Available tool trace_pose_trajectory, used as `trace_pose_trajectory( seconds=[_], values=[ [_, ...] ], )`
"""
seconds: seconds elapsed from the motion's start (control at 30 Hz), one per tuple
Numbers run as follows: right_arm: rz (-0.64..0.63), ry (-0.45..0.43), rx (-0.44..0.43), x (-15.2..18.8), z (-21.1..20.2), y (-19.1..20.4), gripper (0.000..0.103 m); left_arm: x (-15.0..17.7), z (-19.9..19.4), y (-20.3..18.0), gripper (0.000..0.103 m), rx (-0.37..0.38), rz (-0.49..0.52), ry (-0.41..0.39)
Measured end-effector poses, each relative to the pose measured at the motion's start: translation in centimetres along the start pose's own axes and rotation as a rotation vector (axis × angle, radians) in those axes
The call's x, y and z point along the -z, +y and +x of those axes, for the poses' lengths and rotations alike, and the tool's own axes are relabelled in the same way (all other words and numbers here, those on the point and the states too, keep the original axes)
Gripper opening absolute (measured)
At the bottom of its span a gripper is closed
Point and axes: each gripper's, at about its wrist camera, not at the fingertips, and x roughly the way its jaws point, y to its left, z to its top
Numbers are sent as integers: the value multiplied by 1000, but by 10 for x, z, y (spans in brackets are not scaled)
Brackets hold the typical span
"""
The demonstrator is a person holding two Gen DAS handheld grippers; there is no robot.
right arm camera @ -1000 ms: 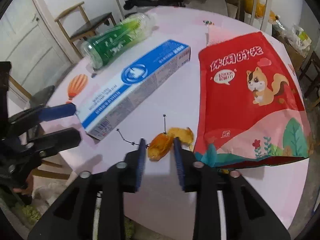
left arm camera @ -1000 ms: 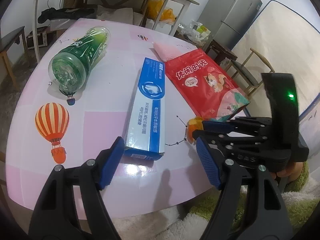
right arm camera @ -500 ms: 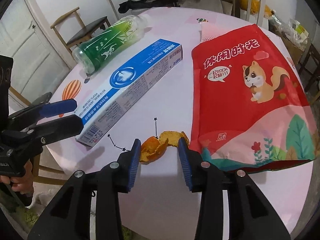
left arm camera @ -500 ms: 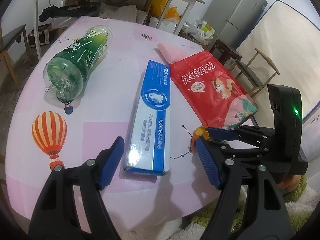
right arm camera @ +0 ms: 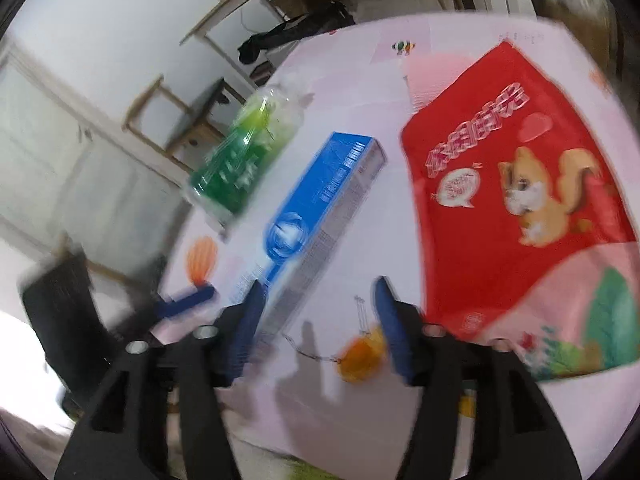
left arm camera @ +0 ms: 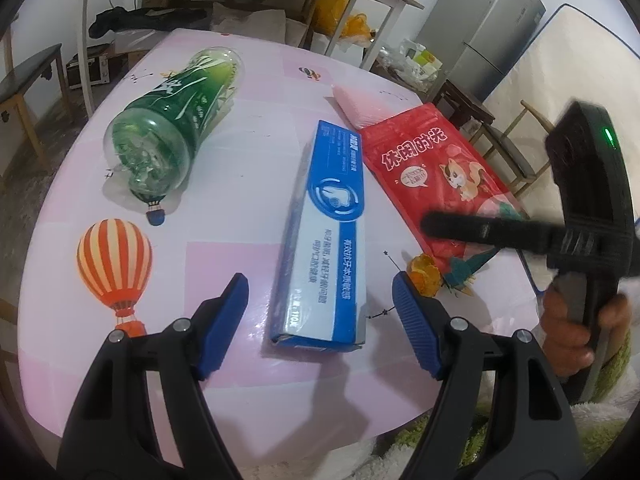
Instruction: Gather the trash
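Since a second ago the right gripper has let go of the orange peel and swung toward the blue box, so the peel now sits on the table just inside its right finger rather than pinched between the pads; its jaws are opening, with nothing pressed between them. By contrast the left gripper has barely shifted and hangs wide open above the near end of the toothpaste box, not touching it.

Counted on the pink table: one green plastic bottle lying on its side, one toothpaste box, one red snack bag, one peel, and one pale pink packet partly tucked under the bag's far end.

In the left wrist view the right gripper's black finger crosses the bag's near corner and hides part of it, and a hand is cut off at the edge (only fingers around the grip show). Motion blur smears the right wrist view, so the print on box and bottle cannot be read there.
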Motion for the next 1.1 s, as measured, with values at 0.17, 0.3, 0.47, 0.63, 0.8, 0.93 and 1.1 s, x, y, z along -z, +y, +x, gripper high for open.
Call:
trace_pose_trajectory(
  seconds=[0.17, 0.3, 0.47, 0.63, 0.8, 0.93, 1.1],
  values=[
    [94, 60, -30, -21, 27, 11, 70, 6, -6, 3, 70, 5, -12, -8],
    [123, 131, 15, -29, 57, 20, 71, 13, -6, 3, 70, 19, -16, 0],
    [130, 171, 71, -34, 81, 29, 71, 21, -7, 0, 70, 44, -23, 7],
    [110, 166, 137, -38, 96, 41, 70, 27, -9, -3, 70, 60, -23, 7],
    [76, 148, 206, -37, 100, 52, 64, 32, -19, 1, 70, 60, -26, -11],
    [51, 136, 234, -37, 100, 54, 61, 32, -23, 4, 70, 56, -41, -25],
    [99, 125, 124, -35, 89, 41, 55, 35, -34, 6, 70, 44, -49, -50]
  ],
)
